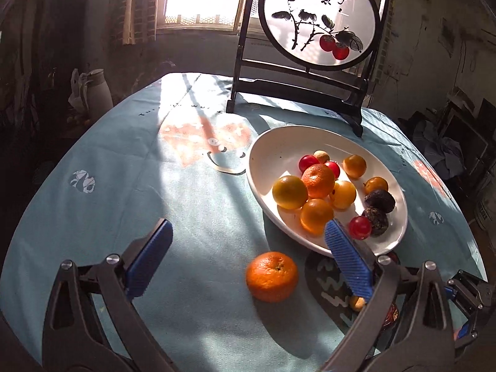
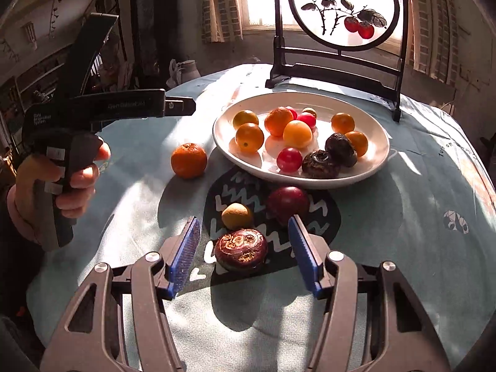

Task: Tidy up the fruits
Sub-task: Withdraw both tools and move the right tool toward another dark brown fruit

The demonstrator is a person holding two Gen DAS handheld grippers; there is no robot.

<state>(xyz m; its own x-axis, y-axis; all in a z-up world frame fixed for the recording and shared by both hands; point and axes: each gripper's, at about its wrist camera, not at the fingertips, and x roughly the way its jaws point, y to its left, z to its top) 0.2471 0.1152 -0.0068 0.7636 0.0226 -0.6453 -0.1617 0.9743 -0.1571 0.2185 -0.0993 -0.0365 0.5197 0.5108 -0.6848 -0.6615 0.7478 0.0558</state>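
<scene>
A white oval plate (image 1: 272, 152) (image 2: 376, 162) holds several oranges, small red fruits and dark wrinkled fruits. A loose mandarin (image 1: 272, 276) (image 2: 188, 160) lies on the cloth left of the plate. My left gripper (image 1: 248, 245) is open and empty, and the mandarin lies between its fingers. My right gripper (image 2: 243, 232) is open and empty around a dark maroon wrinkled fruit (image 2: 241, 249). Just beyond it lie a small tan fruit (image 2: 236, 216) and a dark red plum (image 2: 287, 203). The left gripper's body shows in the right wrist view (image 2: 93, 108), held by a hand.
A round table with a light blue cloth (image 1: 139, 204) (image 2: 403, 217). A black framed round persimmon painting (image 1: 319, 18) (image 2: 344, 9) stands behind the plate. A white jug (image 1: 96, 90) stands off the table's far left. Bright window behind.
</scene>
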